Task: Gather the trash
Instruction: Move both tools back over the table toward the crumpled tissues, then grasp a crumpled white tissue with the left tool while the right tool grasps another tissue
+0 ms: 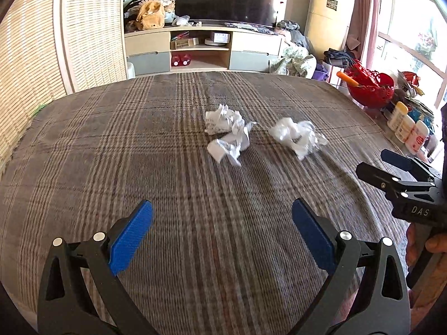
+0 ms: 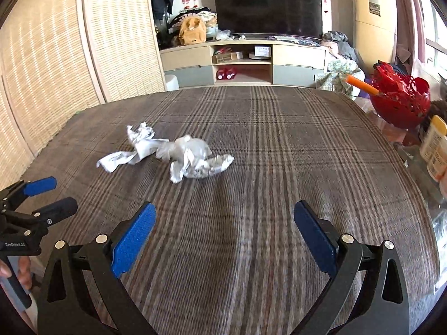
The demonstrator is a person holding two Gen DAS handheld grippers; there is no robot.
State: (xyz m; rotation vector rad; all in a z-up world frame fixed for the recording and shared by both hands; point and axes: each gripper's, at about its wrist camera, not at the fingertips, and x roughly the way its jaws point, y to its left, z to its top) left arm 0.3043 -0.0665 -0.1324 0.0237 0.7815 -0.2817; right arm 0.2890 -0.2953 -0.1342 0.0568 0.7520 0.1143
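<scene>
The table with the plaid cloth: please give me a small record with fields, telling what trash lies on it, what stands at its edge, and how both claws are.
surface: table with plaid cloth
trash: crumpled paper; crumpled plastic wrap to its right, both near the middle
table right edge: red basket; bottles
left claw: open, empty, above the cloth, short of the trash
right claw: open, empty, above the cloth
trash collected: none in either claw
</scene>
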